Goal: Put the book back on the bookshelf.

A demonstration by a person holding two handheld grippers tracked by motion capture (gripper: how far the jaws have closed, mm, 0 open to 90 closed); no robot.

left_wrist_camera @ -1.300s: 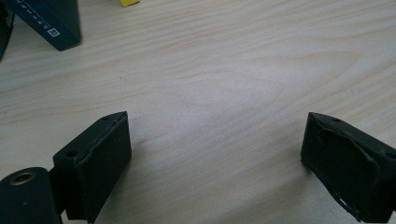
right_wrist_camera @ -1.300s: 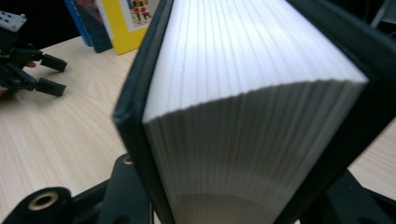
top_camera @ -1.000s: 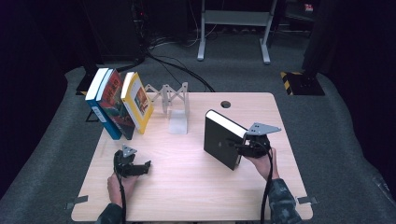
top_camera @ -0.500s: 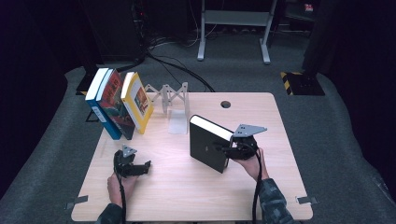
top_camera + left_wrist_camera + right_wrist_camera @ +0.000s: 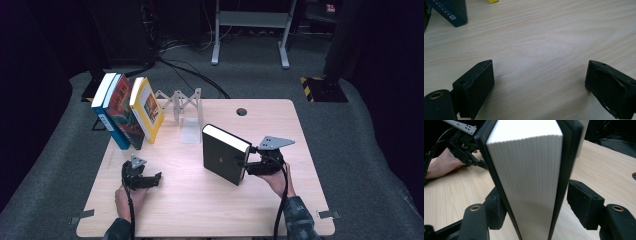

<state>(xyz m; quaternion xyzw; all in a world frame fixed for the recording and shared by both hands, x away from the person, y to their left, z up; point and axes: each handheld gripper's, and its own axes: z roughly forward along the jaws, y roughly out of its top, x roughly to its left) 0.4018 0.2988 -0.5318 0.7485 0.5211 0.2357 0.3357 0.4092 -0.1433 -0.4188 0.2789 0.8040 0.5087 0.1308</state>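
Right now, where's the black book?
In the high view the black book stands upright right of centre on the table, between the jaws of the right gripper, in front of the clear bookend.

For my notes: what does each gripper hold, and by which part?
Nothing. The thick black hardcover book stands between the right gripper's jaws, which have just been opening; the left gripper is empty.

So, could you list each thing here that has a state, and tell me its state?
black book: upright on the table, between the right gripper's jaws.
right gripper: jaws just opening; right pad off the cover, so open.
left gripper: open, nothing between its jaws.
three books: standing, leaning to the left.
folding rack: stretched out, holding no book.
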